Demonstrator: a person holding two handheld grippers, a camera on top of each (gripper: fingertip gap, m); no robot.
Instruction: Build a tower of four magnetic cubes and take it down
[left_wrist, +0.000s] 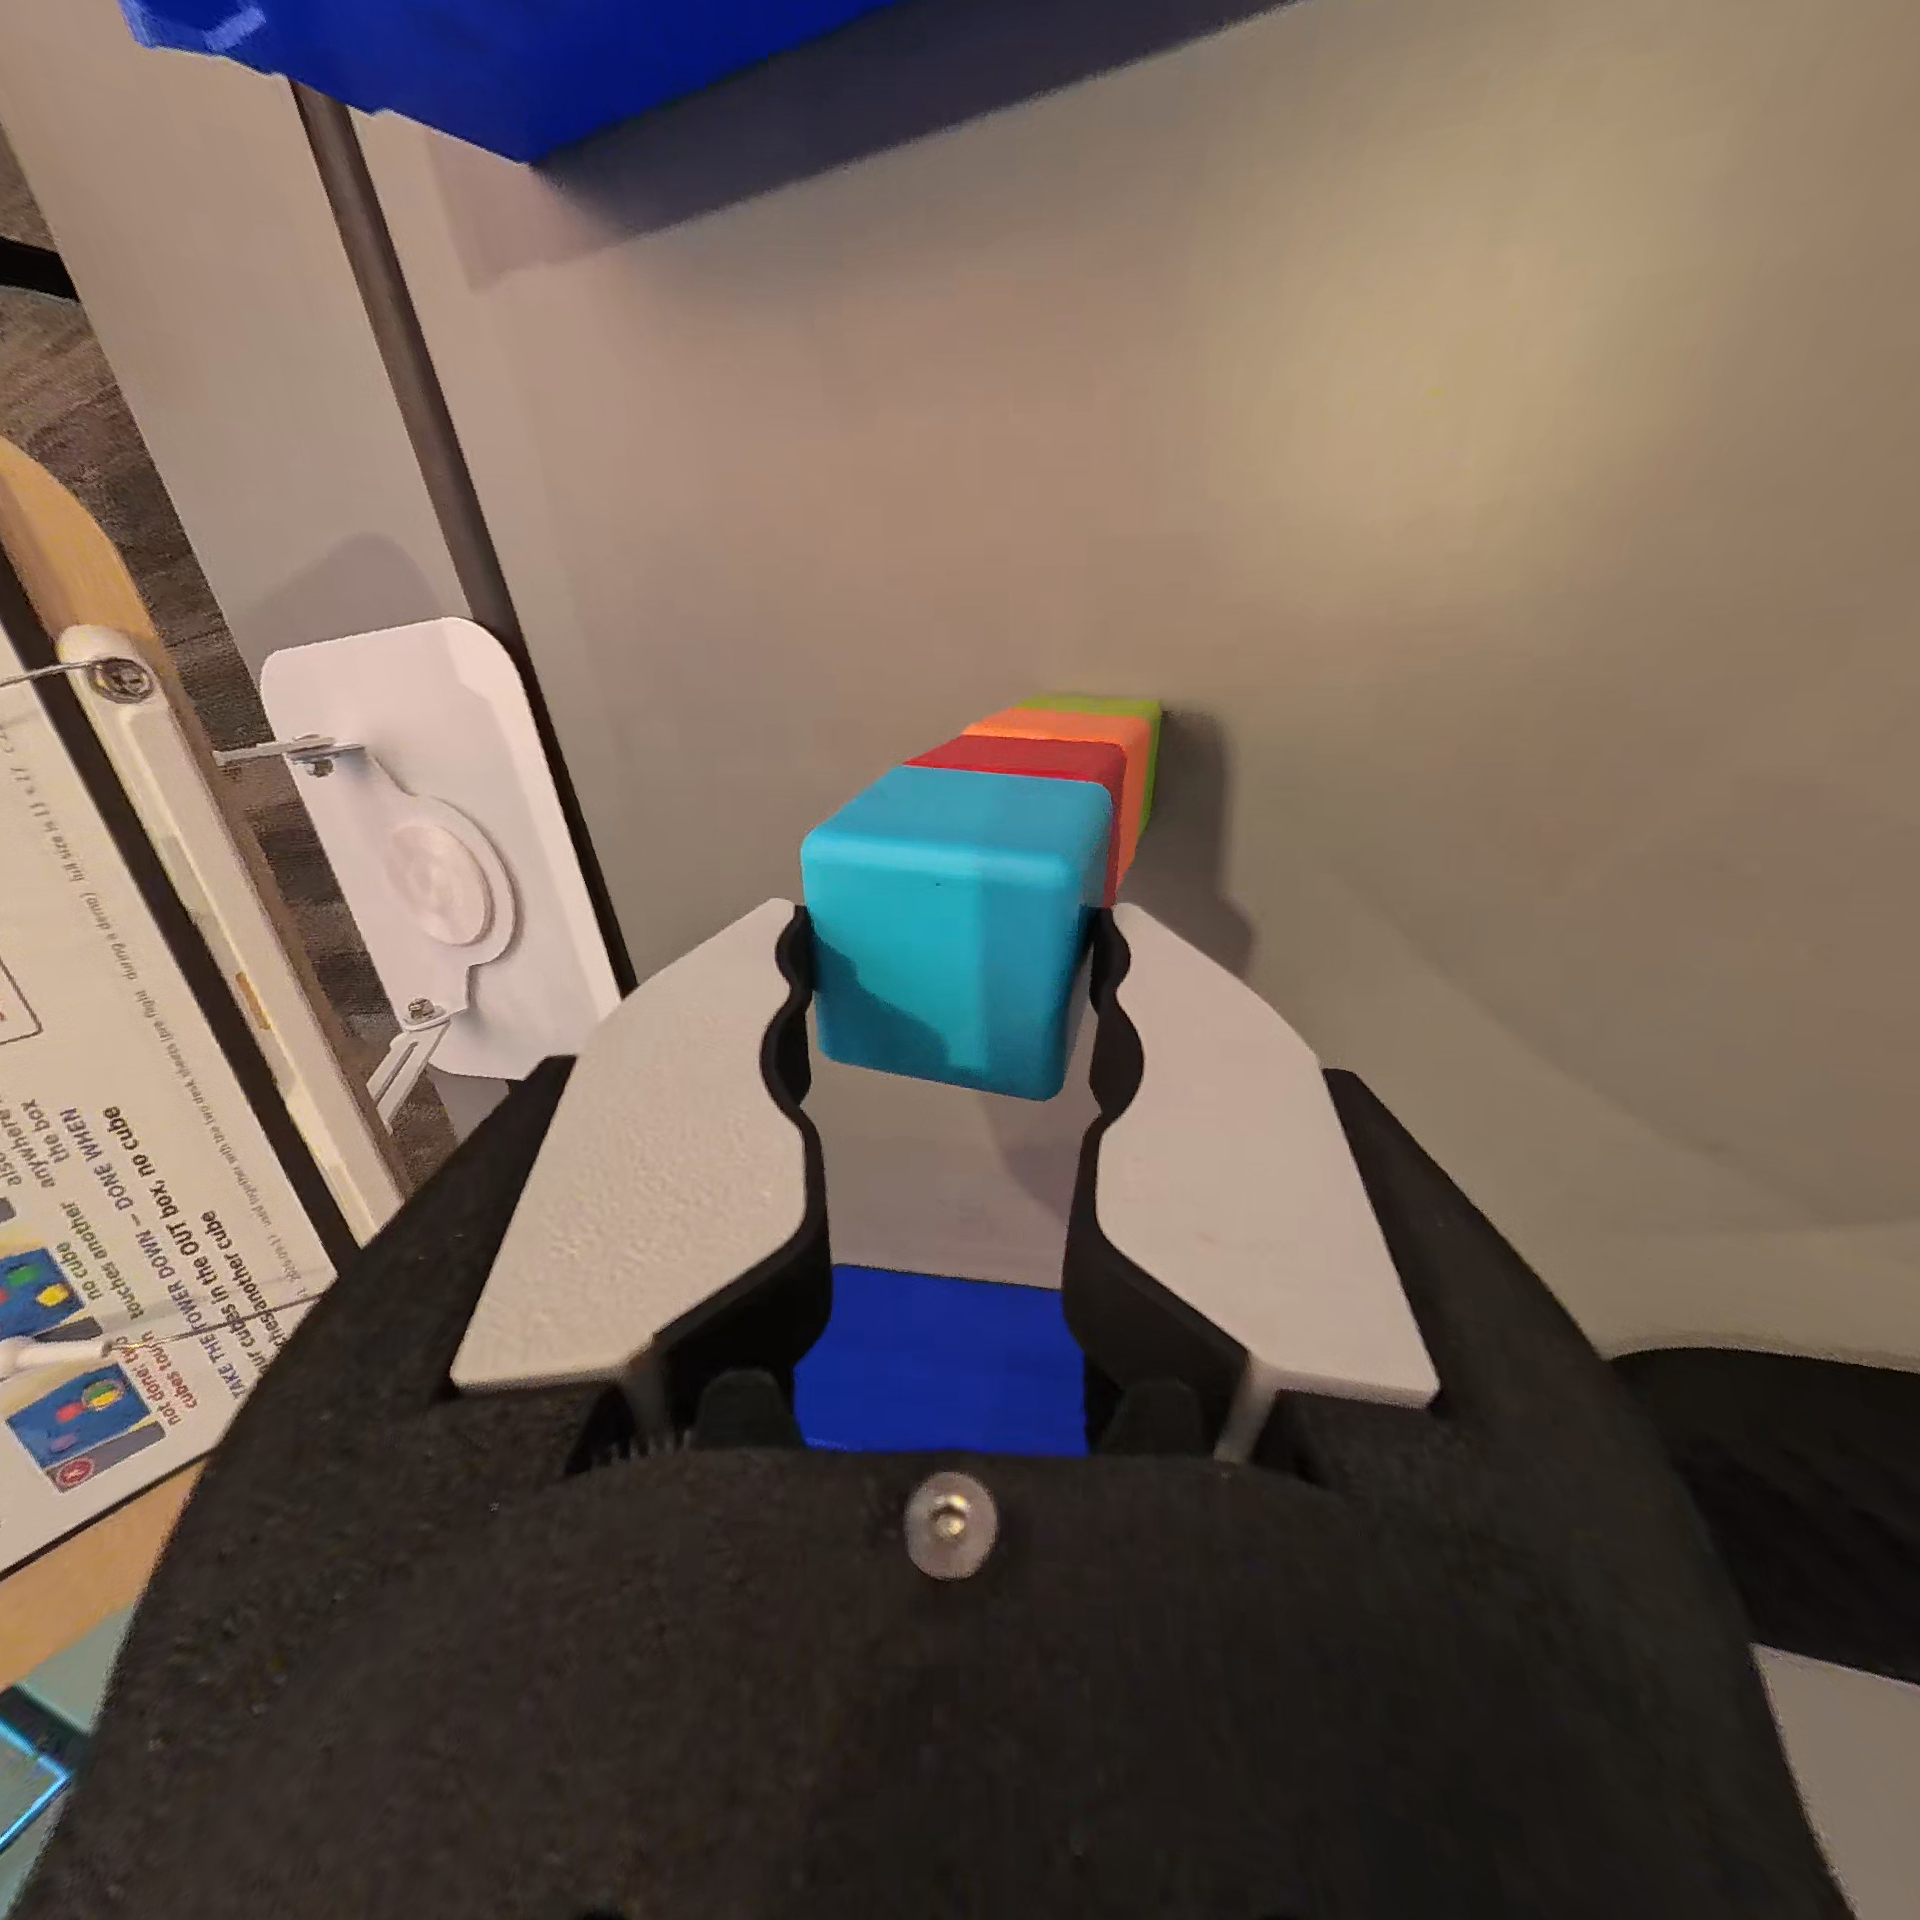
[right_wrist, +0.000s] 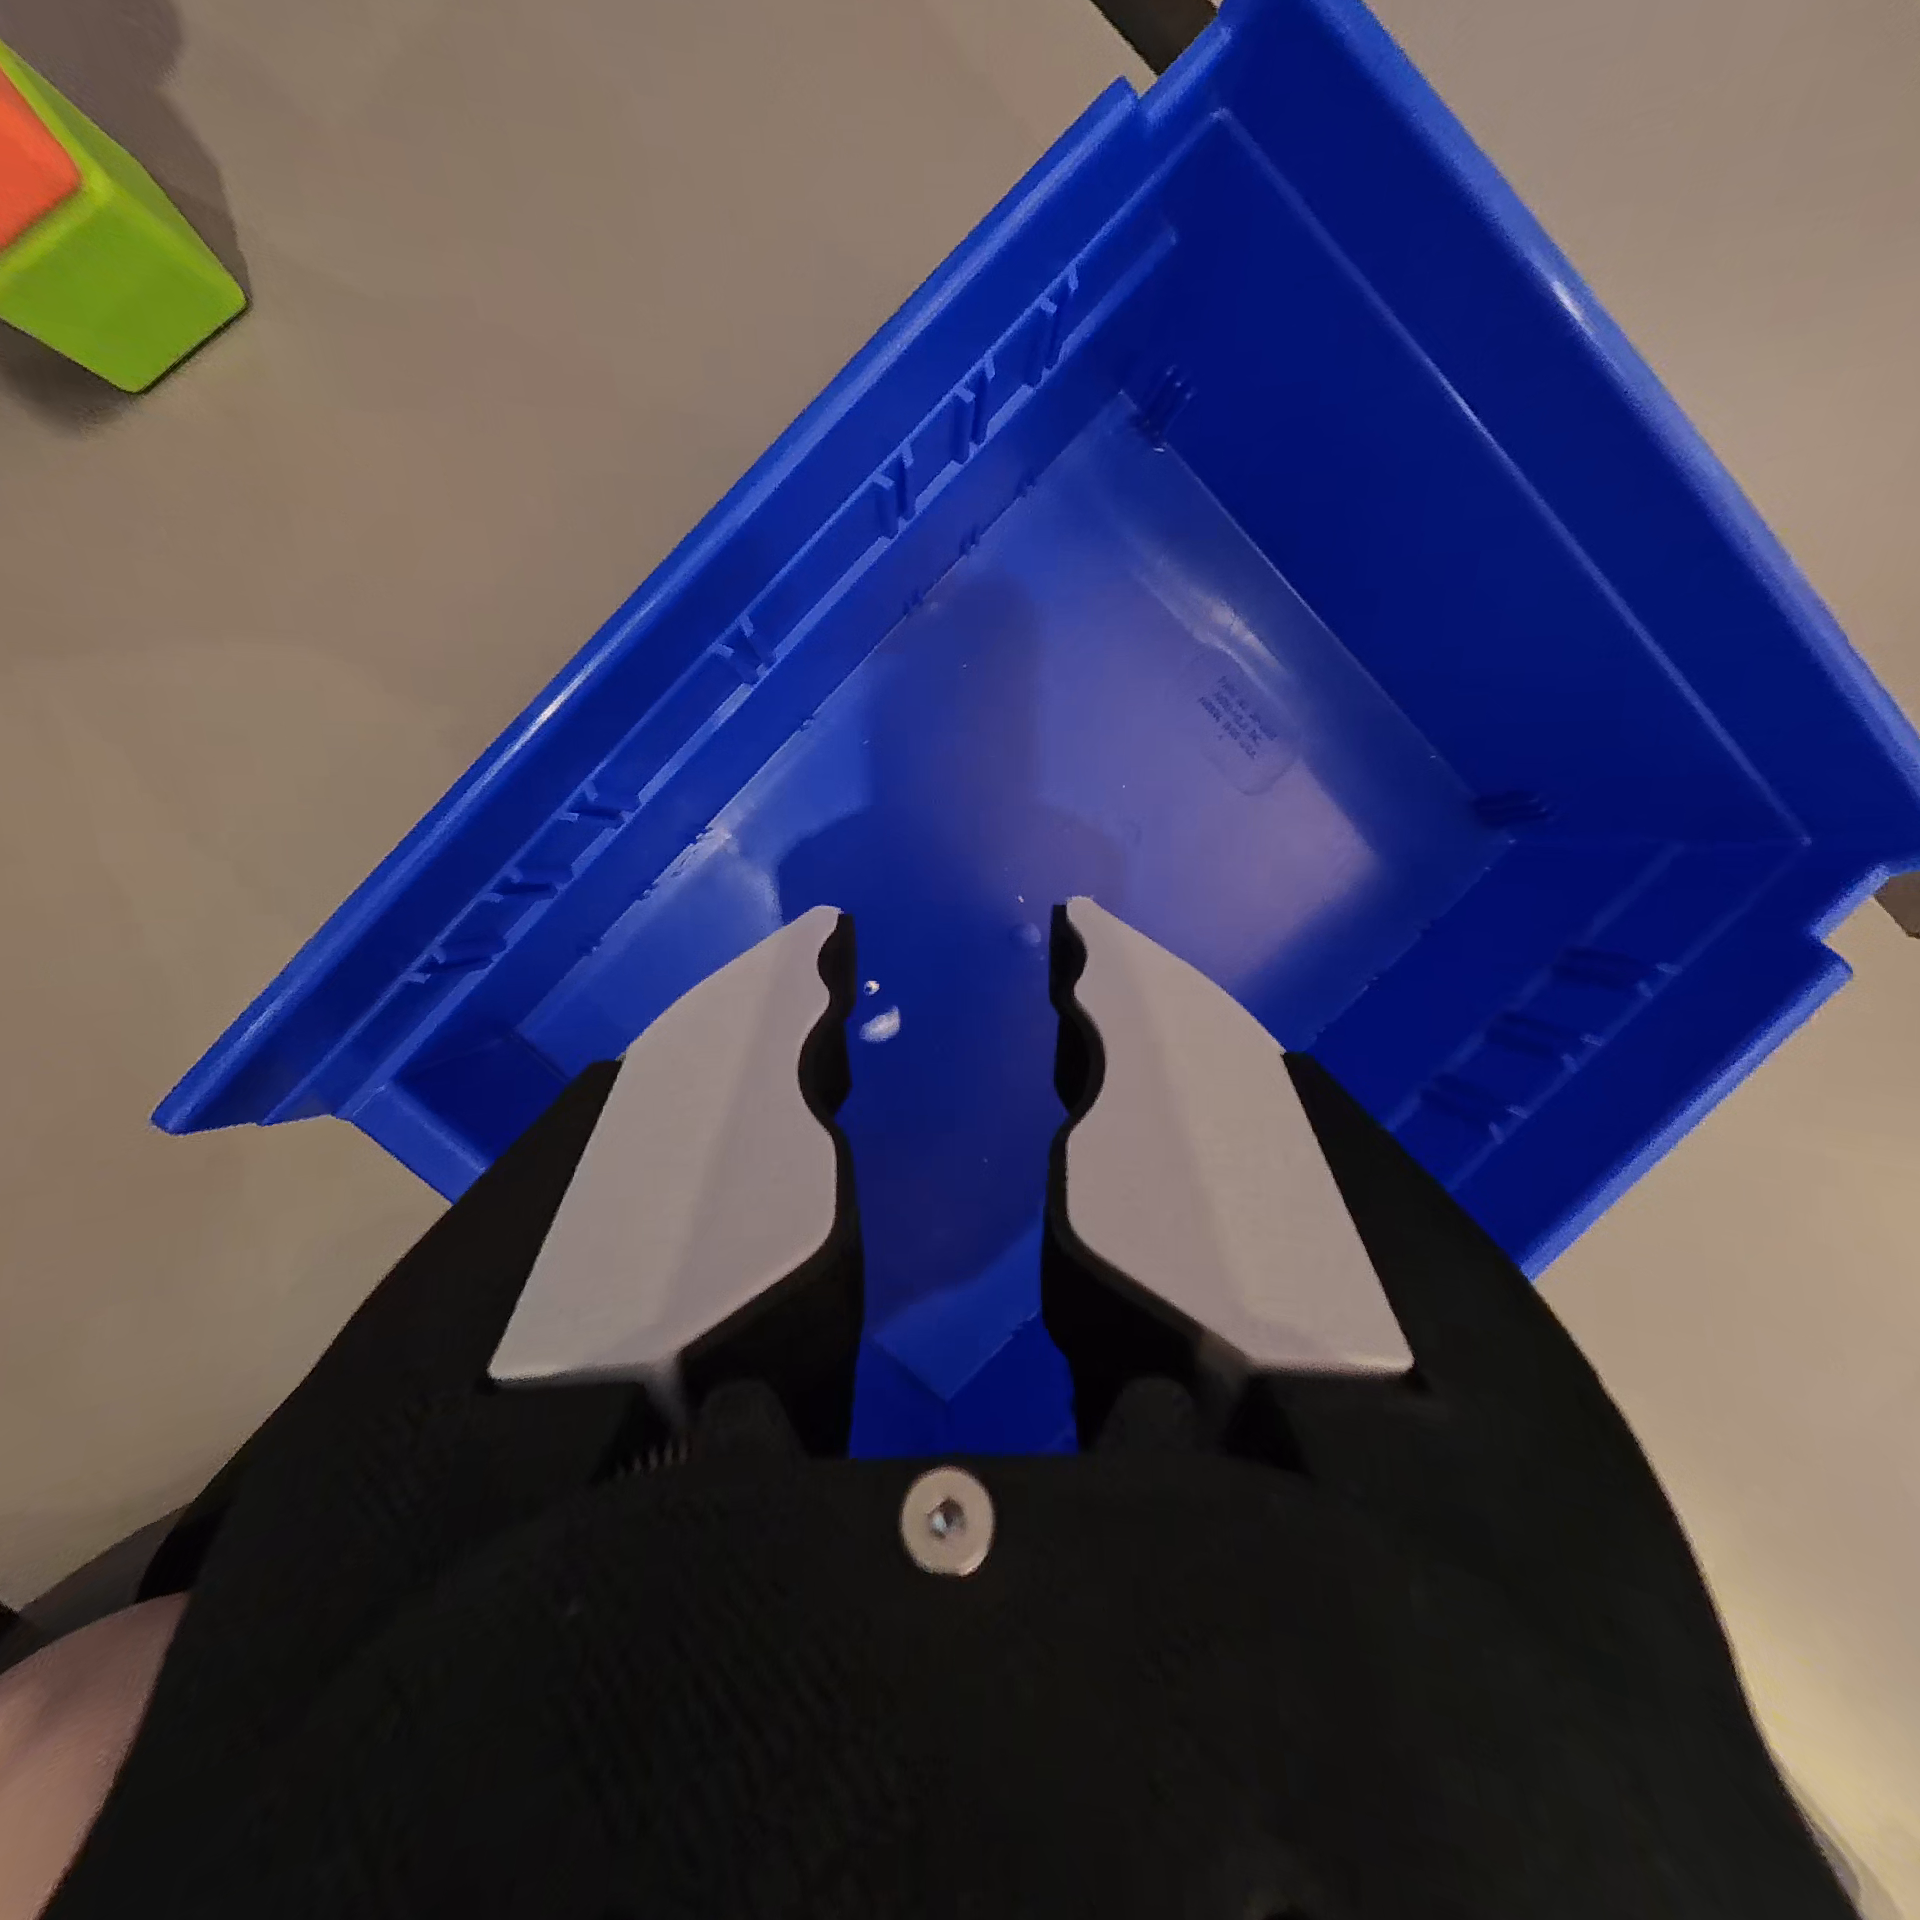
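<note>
The left claw (left_wrist: 951, 935) is looking straight down the tower's long axis, its pads closing on both sides of the teal cube (left_wrist: 951, 935) on top; red (left_wrist: 1023, 764), orange (left_wrist: 1081, 727) and green (left_wrist: 1112, 709) cubes are standing beneath on the grey tabletop (left_wrist: 1455, 520). The right claw (right_wrist: 951, 914) is hovering part-open and empty over the blue bin (right_wrist: 1351, 468), well off to the side, so the left one is nearer

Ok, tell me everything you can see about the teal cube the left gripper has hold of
The teal cube is smooth, matte and plastic-looking, with rounded edges and corners. It is the nearest end of a four-cube tower, its far face against the red cube. The left gripper is clamped on it, the black finger pads pressing its two opposite sides. No marks show beyond a tiny dark speck.
</note>
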